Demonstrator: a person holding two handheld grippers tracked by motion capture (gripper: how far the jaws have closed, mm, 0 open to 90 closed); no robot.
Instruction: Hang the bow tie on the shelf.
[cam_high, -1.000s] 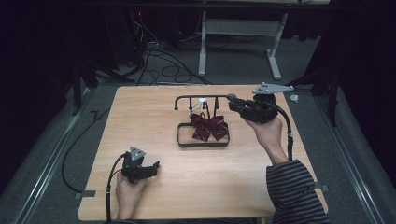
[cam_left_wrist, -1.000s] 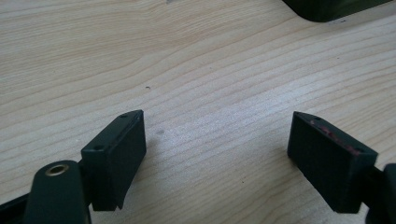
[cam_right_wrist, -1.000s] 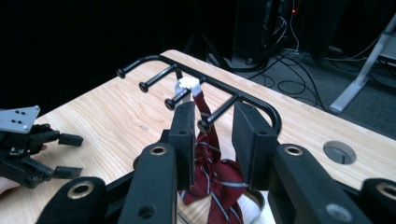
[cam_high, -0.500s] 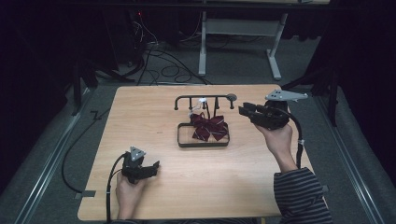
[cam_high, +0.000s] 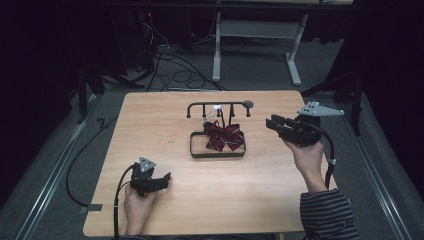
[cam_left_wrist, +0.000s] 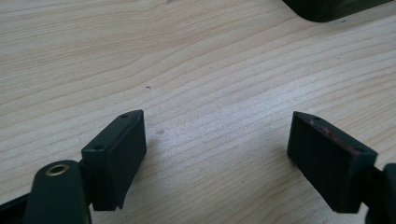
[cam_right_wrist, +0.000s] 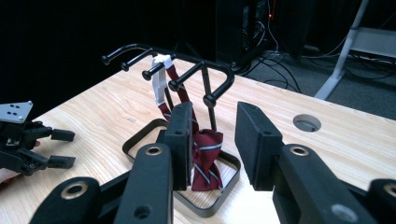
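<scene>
Our right gripper (cam_high: 278, 126) hangs off the desk, jaws parted, gripping nothing. The dark red striped bow tie (cam_high: 223, 136) hangs ahead of it on the black metal rack (cam_high: 218, 106), its bow inside the rack's base loop. Risk: we could knock the rack's prongs on approach, which stand between us and the white strap (cam_right_wrist: 158, 79). Our left gripper (cam_high: 160, 181), wide apart and unladen, rests on the light wood desk (cam_high: 150, 115), near side, well apart from the rack.

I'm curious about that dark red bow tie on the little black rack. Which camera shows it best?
The right gripper view: the bow tie hangs close up, stripes and white strap visible. The high view shows it small, from above. The left gripper view gives table.
</scene>
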